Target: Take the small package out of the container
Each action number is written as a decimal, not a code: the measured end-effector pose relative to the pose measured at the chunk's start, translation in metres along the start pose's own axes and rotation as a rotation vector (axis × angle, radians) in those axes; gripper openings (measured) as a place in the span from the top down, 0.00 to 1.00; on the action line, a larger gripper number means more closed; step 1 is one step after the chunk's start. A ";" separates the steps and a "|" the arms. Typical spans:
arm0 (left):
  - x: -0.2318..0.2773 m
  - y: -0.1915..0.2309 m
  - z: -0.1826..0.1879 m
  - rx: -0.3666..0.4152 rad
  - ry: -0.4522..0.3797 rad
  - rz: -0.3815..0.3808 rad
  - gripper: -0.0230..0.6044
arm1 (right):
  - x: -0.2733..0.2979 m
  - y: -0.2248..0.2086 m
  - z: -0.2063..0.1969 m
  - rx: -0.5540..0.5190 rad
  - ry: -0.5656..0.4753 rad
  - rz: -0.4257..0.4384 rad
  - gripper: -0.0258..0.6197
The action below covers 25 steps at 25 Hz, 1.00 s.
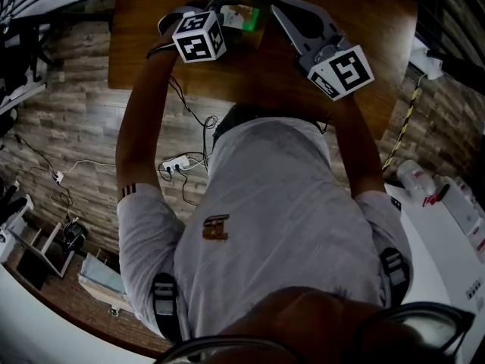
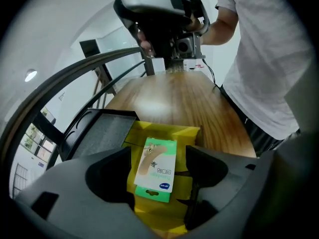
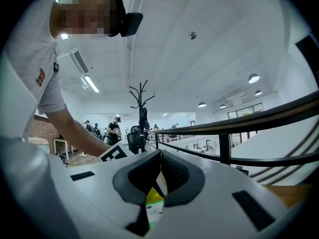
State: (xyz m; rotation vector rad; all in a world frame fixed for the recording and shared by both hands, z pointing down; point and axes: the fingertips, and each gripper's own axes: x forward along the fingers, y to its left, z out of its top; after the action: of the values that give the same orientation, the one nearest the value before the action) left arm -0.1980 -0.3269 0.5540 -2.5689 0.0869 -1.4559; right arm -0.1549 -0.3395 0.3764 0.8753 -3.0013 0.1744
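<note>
Wooden table [image 2: 174,98] is reflecting light off a smooth, glossy finish. Yellow container [image 2: 167,132] is showing matt cardboard; small package [image 2: 157,168] is presenting smooth printed card.

In the left gripper view, the package [image 2: 155,169] lies on top of the open container [image 2: 167,133], which sits on the table [image 2: 184,98] at 6 o'clock. The left gripper [image 2: 159,153] has its 2 jaws apart, 1 on either side of the package. A tray [image 2: 102,133] lies just beside the container at 10 o'clock. In the head view, the right gripper [image 1: 284,14] is at 3 o'clock of the package, and a power strip [image 1: 176,164] lies on the floor [image 1: 61,127] at 9 o'clock.
</note>
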 end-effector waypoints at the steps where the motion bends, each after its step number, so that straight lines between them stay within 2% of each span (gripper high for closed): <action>1: 0.004 0.000 -0.001 0.007 0.017 -0.012 0.41 | -0.002 -0.003 0.000 0.001 -0.002 0.001 0.91; 9: 0.032 0.000 -0.009 0.022 0.097 -0.070 0.37 | -0.012 -0.018 -0.002 0.014 -0.009 0.002 0.91; 14: 0.042 0.004 -0.013 0.011 0.118 -0.085 0.35 | -0.012 -0.022 -0.007 0.024 -0.004 0.003 0.91; 25: 0.058 0.011 -0.018 0.051 0.184 -0.155 0.34 | -0.014 -0.037 -0.012 0.044 0.008 -0.008 0.91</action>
State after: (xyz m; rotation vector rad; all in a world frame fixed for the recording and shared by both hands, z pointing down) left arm -0.1831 -0.3479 0.6098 -2.4436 -0.1247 -1.7239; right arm -0.1237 -0.3622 0.3917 0.8879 -2.9967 0.2444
